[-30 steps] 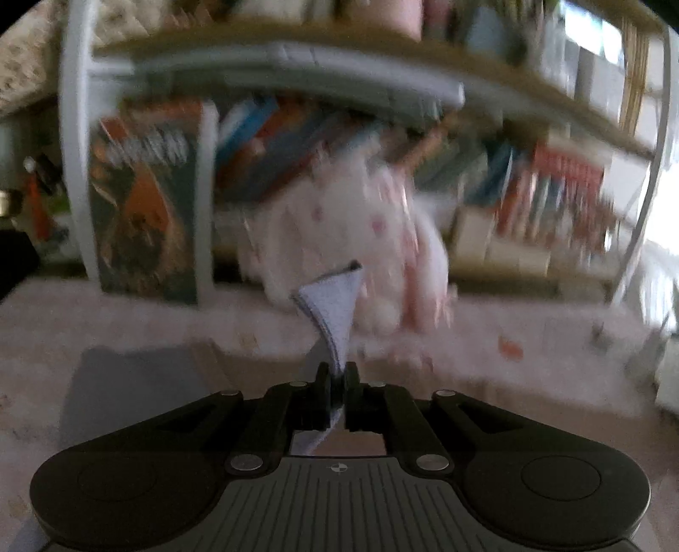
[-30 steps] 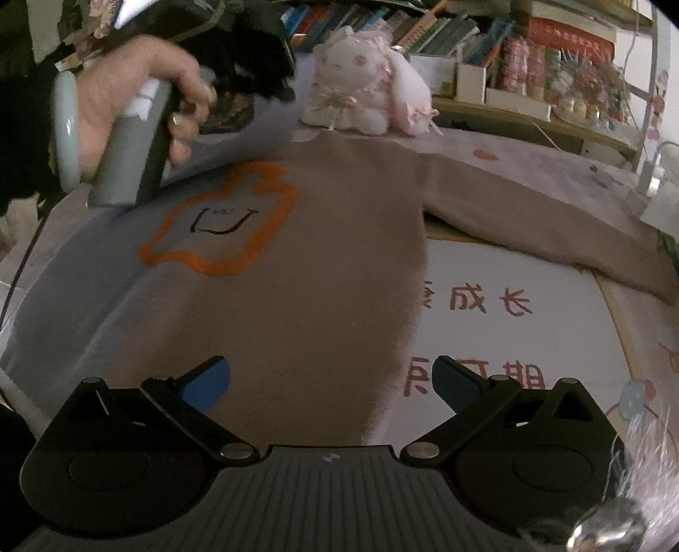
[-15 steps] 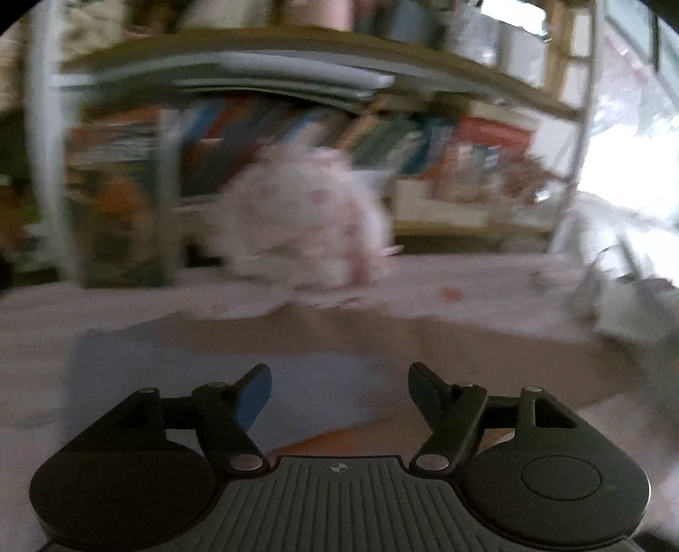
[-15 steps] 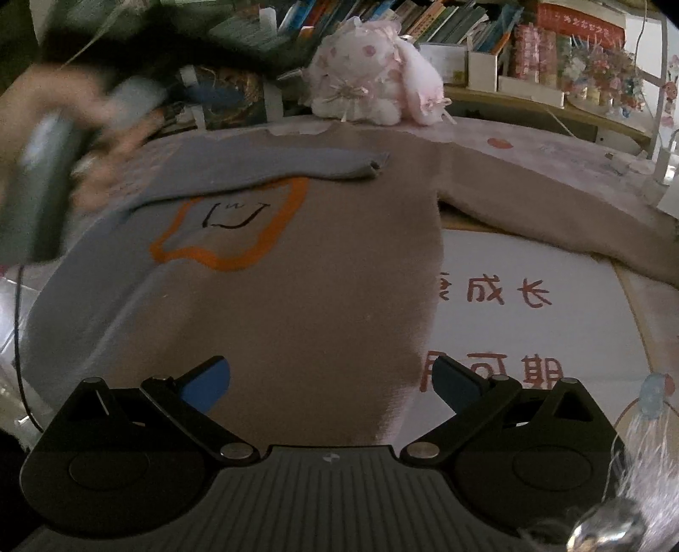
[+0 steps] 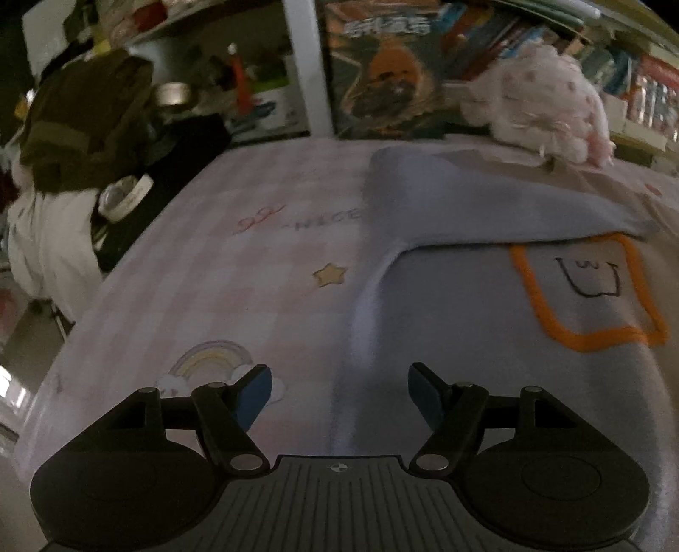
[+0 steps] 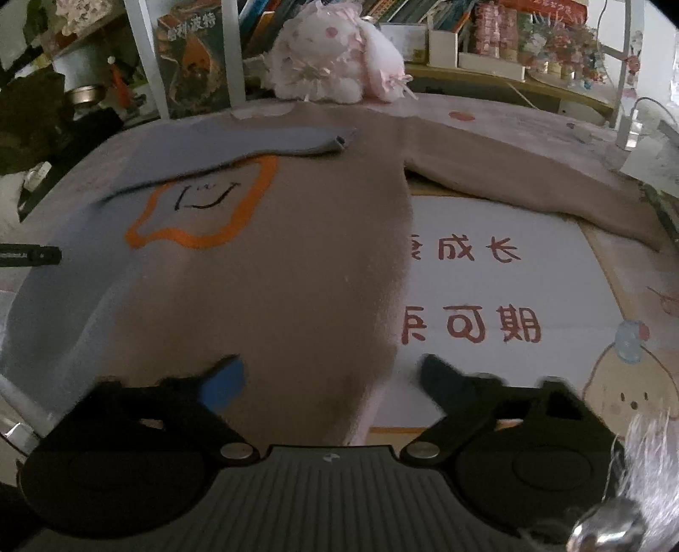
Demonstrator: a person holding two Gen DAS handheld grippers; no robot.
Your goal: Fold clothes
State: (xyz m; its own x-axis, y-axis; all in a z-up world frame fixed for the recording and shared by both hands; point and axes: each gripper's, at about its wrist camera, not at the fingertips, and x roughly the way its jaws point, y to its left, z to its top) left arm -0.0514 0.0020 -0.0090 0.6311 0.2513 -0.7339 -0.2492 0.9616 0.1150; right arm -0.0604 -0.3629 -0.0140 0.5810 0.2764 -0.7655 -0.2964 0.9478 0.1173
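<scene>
A sweater (image 6: 305, 263), blue-grey on its left half and tan on its right, lies flat on the table with an orange-outlined face patch (image 6: 203, 212) on the chest. Its blue left sleeve (image 6: 271, 142) is folded across the chest; the tan right sleeve (image 6: 530, 187) stretches out to the right. My left gripper (image 5: 339, 392) is open and empty, above the sweater's left side edge (image 5: 365, 305). My right gripper (image 6: 326, 382) is open and empty, above the sweater's bottom hem.
A pink plush bunny (image 6: 335, 72) sits at the table's far edge before bookshelves (image 6: 488, 38). A white sheet with red characters (image 6: 475, 293) lies right of the sweater. The pink patterned tablecloth (image 5: 220, 276) is bare left of the sweater. Clutter (image 5: 85, 127) stands off the table's left.
My left gripper let go of the blue sleeve cuff, leaving it folded across the chest, opened, and swung back to the sweater's left side. My right gripper stayed open over the hem.
</scene>
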